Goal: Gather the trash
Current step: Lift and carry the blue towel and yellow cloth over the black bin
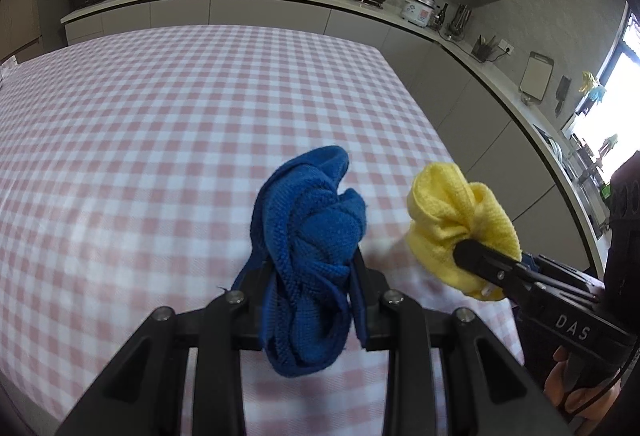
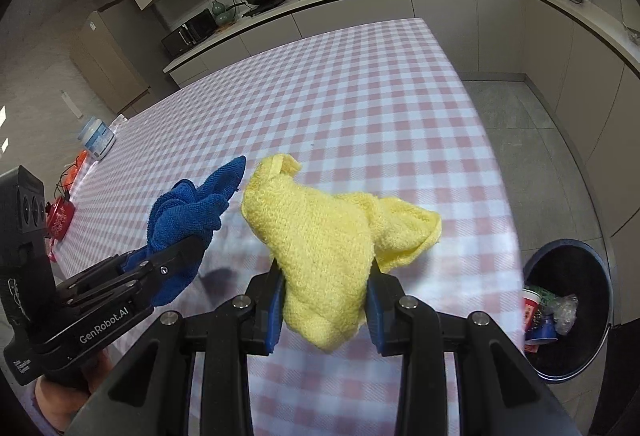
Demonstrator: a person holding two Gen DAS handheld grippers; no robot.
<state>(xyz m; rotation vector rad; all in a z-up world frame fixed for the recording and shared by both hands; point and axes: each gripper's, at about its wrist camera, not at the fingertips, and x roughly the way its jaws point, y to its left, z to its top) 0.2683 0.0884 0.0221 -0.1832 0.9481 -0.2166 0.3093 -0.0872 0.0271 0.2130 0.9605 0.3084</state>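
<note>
Left gripper (image 1: 310, 288): clamped on the blue cloth (image 1: 308, 236) — bunched between its fingers, held level above the checked table (image 1: 160, 140).
Right gripper (image 2: 326, 292): squeezing the yellow cloth (image 2: 328, 236), which bulges past the fingertips.
Pose: both point forward over the table, side by side — the cloths near, not touching.
Trash bin (image 2: 592, 268): down to the right gripper's right, on the floor, holding wrappers and cups.

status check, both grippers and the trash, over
Left gripper shut on blue cloth. Right gripper shut on yellow cloth. Trash bin right of table, holding trash. Nothing blocking.
</note>
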